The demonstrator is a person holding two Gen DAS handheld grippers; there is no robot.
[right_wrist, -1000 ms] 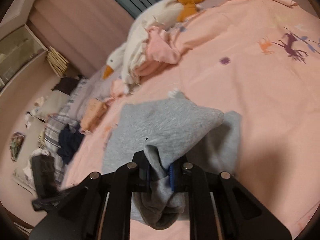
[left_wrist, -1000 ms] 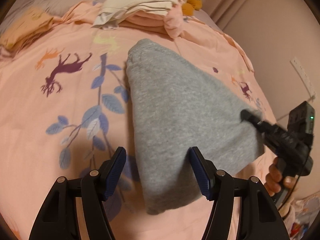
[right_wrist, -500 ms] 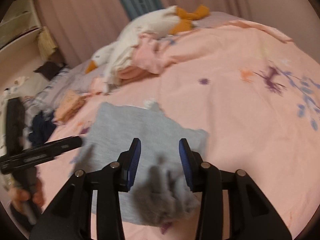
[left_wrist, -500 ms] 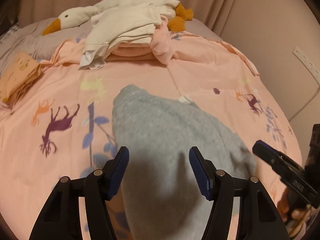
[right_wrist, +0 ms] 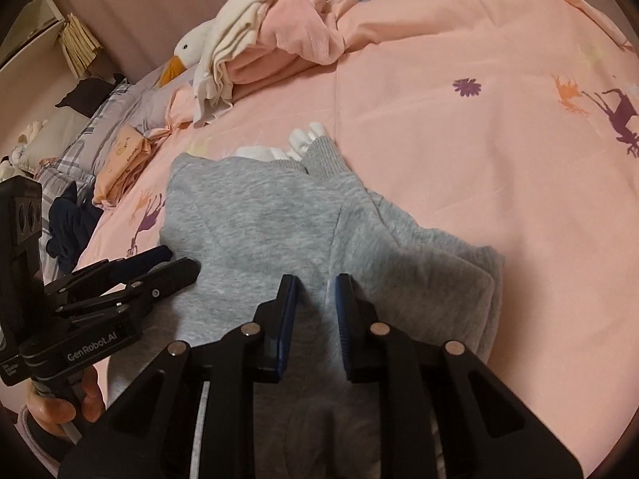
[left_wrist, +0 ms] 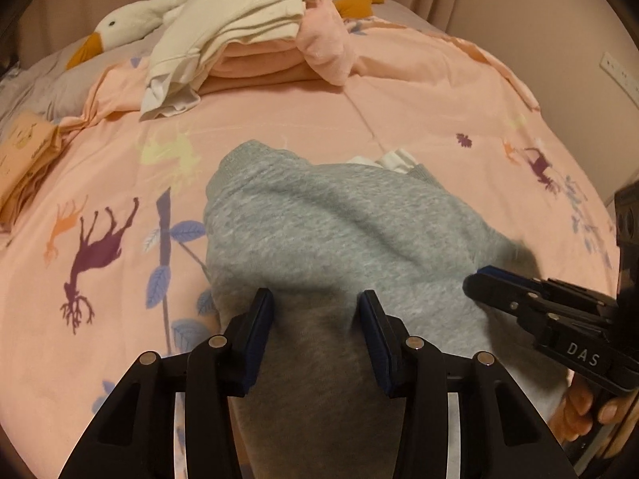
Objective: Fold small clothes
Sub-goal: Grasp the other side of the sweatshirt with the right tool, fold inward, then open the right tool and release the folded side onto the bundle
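Right wrist view alone shows gray garment (right_wrist: 255, 215) ribbed cuff (right_wrist: 323, 155), folded layers.

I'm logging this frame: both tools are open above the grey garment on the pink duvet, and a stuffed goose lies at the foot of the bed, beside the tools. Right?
One thing is off. The goose lies at the far end of the duvet, beyond the stack of clothes, not beside the tools, as the left wrist view shows. The rest holds: left tool and right tool are open above the grey garment.
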